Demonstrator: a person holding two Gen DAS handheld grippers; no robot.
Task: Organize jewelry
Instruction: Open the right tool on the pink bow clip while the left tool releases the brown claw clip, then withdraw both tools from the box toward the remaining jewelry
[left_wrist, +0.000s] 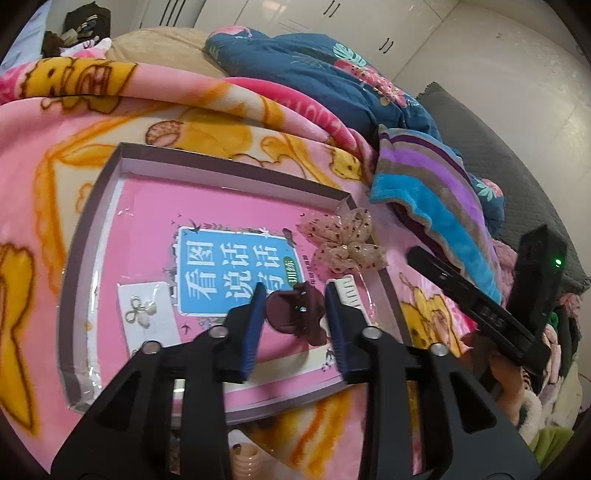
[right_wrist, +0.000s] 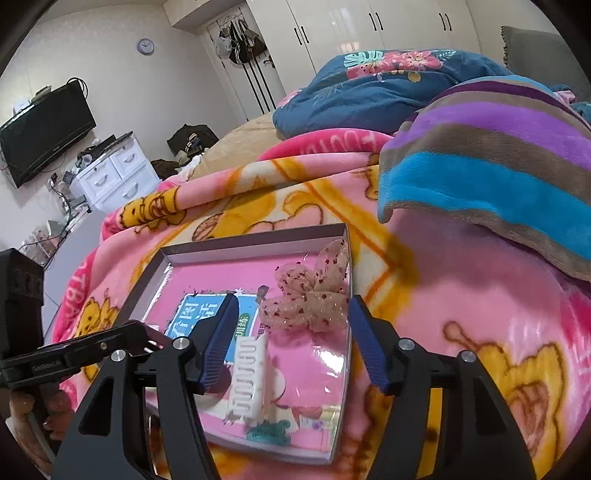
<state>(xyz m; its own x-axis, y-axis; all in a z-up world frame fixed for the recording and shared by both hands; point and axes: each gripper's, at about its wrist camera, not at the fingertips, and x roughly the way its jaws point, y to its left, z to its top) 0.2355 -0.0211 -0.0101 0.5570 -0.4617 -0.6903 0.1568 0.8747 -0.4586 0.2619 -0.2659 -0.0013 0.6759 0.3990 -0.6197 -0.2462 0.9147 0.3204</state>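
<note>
A shallow grey box (left_wrist: 221, 161) lined with a pink book cover lies on the pink blanket. In it are a beige dotted mesh bow (left_wrist: 341, 240), a white hair claw (left_wrist: 349, 291), a dark maroon hair piece (left_wrist: 295, 312) and a card with pearl earrings (left_wrist: 142, 308). My left gripper (left_wrist: 295, 306) is open, its blue fingers on either side of the maroon piece, not closed on it. In the right wrist view the box (right_wrist: 255, 242) holds the bow (right_wrist: 310, 299) and white claw (right_wrist: 249, 380). My right gripper (right_wrist: 293, 332) is open just above the claw and bow.
A striped purple and blue blanket (left_wrist: 436, 192) and a blue floral quilt (left_wrist: 314, 70) lie beyond the box. A beige comb-like clip (left_wrist: 245, 458) lies on the blanket near the box's front edge. A teal item (right_wrist: 267, 435) sits in the box's near corner.
</note>
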